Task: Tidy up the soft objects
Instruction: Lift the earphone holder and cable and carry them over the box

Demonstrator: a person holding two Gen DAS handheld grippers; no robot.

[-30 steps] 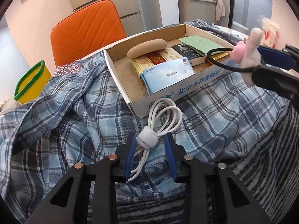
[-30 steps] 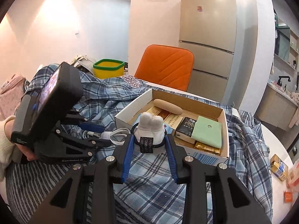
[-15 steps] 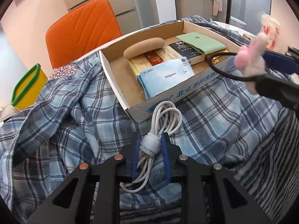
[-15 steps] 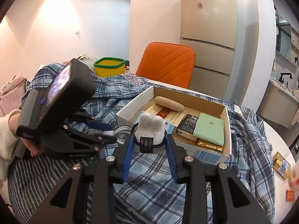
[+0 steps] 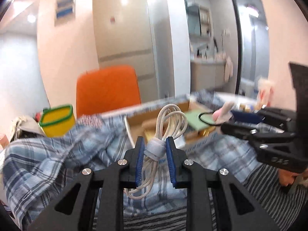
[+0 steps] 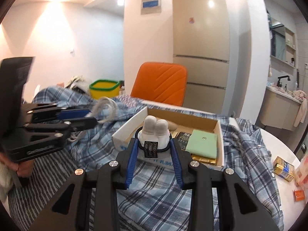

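My left gripper (image 5: 155, 144) is shut on a coiled white cable (image 5: 171, 119), gripping it at its white strap and holding it in the air above the plaid shirt (image 5: 57, 159). The right wrist view shows this gripper (image 6: 82, 118) at the left with the cable (image 6: 105, 105) sticking out of it. My right gripper (image 6: 154, 142) is shut on a small white plush bunny hair tie (image 6: 155, 132) with a black elastic loop, just in front of the open cardboard box (image 6: 184, 118). From the left wrist the plush (image 5: 224, 111) hangs near the box (image 5: 138, 118).
The box holds a green pouch (image 6: 203, 143), dark and gold packets and a tan oblong piece. An orange chair (image 6: 161, 84) and a yellow bin (image 6: 104, 88) stand behind. A striped cloth (image 6: 38, 182) lies near me. Small packets (image 6: 284, 168) sit on the white table at right.
The left gripper shut on the cable's strap, then lifted it off the shirt and tipped upward. The right gripper, still holding the plush, has hardly moved.
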